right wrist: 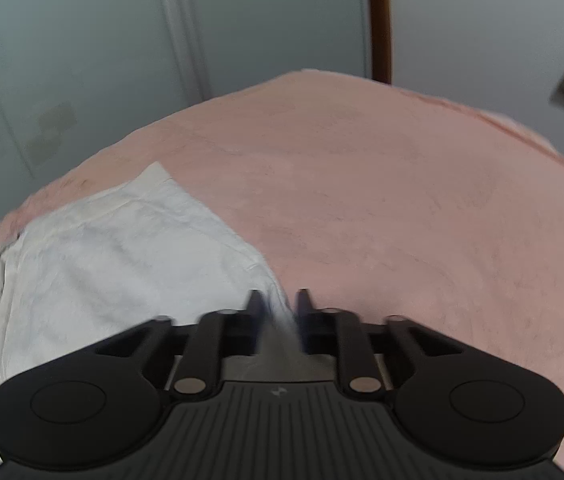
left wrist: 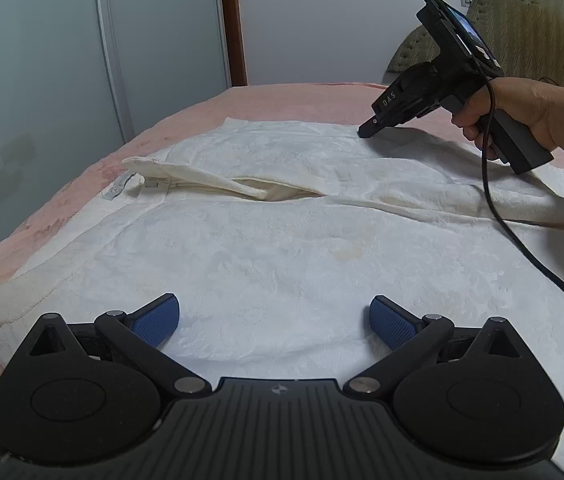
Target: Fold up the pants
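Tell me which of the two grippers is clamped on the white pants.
The right gripper: its fingers are closed on an edge of the white pants. The left gripper hangs open above them, holding nothing.

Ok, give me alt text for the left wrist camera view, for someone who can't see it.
White fleece pants lie spread flat on a pink bedspread, with the open left gripper hovering over the near fabric. At the far edge, the right gripper, held in a hand, touches the pants' edge, its black cable trailing across them.
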The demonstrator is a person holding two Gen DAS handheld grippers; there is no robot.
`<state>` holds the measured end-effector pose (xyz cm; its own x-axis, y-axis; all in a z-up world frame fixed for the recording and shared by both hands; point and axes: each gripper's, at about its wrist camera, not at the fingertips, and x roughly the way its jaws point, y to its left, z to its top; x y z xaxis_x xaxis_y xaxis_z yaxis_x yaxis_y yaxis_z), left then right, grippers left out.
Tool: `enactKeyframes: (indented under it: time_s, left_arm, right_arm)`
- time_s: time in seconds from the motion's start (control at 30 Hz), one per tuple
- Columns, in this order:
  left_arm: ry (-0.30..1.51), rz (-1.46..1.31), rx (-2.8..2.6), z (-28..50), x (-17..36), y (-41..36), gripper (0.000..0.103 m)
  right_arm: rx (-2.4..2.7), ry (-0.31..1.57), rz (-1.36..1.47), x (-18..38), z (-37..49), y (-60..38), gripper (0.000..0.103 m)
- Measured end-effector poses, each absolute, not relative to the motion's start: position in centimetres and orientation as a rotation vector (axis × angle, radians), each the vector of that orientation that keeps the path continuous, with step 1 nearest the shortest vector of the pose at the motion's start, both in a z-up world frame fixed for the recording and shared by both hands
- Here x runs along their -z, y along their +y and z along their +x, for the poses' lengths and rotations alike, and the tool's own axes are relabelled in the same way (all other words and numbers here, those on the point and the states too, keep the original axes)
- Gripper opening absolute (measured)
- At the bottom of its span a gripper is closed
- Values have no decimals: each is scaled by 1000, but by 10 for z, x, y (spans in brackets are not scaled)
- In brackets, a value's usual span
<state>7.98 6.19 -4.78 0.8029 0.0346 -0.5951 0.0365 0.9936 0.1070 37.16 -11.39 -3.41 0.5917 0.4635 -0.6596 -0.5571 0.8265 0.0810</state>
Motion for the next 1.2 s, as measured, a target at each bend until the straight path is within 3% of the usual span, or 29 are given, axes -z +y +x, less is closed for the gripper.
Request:
enactKeyframes:
  time_s: [0.3, 0.6, 0.77, 0.83, 0.87, 0.9, 0.93, 0.97, 1.03, 1.13, 1.2]
  left_arm:
    - [658, -13, -17, 102, 12, 103, 95]
    - [656, -210, 12, 200, -50, 133, 95]
    - [737, -406, 19, 265, -44, 141, 95]
    - [778, -477, -45, 284, -35, 145, 89]
    - [789, -508, -68, 290, -30, 147, 79]
    - [808, -538, -83, 295, -24, 150, 52]
    - [841, -577, -78, 299, -17, 153, 37]
    - [876, -627, -60, 302, -11, 157, 13]
    - [866, -663, -49, 294, -8, 161, 4]
    - [813, -634, -25, 275, -15, 164, 3]
    - [782, -633, 6, 261, -20, 169, 3]
  right_arm:
    - [-670, 431, -504, 4, 248, -79, 7]
    - [-722, 400, -568, 18, 192, -78, 6]
    - [-729, 401, -563, 22, 184, -80, 6]
    - [-726, 395, -562, 22, 183, -80, 6]
    - [-724, 394, -557, 22, 182, -80, 6]
    - [-720, 392, -554, 21, 180, -80, 6]
    - [-714, 387, -556, 21, 179, -80, 6]
    - [-701, 377, -563, 21, 178, -79, 7]
    - [-663, 356, -599, 23, 177, -80, 13]
    - [-597, 334, -649, 27, 172, -86, 38]
    - [-556, 345, -677, 28, 170, -94, 40]
